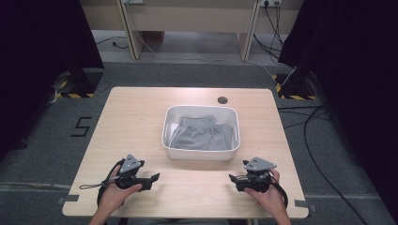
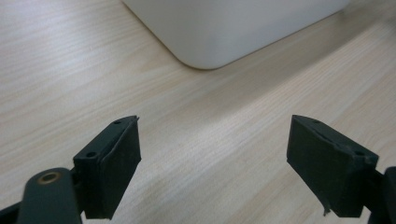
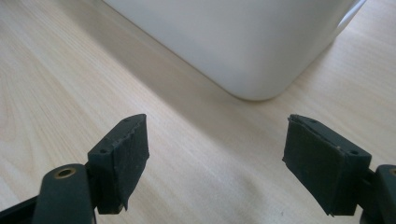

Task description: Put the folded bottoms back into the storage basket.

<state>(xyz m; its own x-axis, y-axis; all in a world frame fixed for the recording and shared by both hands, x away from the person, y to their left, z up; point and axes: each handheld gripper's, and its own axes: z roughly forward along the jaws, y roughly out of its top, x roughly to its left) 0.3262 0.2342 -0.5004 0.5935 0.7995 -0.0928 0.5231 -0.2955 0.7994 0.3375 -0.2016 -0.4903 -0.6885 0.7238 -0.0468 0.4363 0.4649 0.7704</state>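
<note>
Tabletop point(image 1: 136, 122) of pale wood carries, ahead of both grippers, a white tub point(image 1: 201, 154) whose long side runs crosswise, parallel to the line joining the two hands. Inside it lies a grey garment point(image 1: 202, 135), folded or bunched, with its waistband toward the far wall and its long axis likewise crosswise; it sits below the rim and touches the tub's floor and side walls.

Left gripper point(image 1: 155, 177) rests low near the table's front edge, held in the person's left hand point(image 1: 115, 192), jaws pointing inward toward the right gripper. In the left gripper view its jaws stand spread with bare wood between them, and the tub's near corner point(image 2: 205, 51) lies ahead and slightly to one side, well apart from the pads.

Right gripper point(image 1: 231, 178), in the right hand point(image 1: 267, 194), mirrors it, jaws pointing inward. In the right gripper view the jaws are likewise spread and hold nothing; the tub's other near corner point(image 3: 261, 84) stands ahead, seemingly nearer than on the left.

Judgement: the garment lies forward of and between the two grippers, roughly level with neither favoured, perhaps marginally nearer the right. Any reach must rise over the near wall before descending, each gripper taking its own end of the crosswise cloth.
</note>
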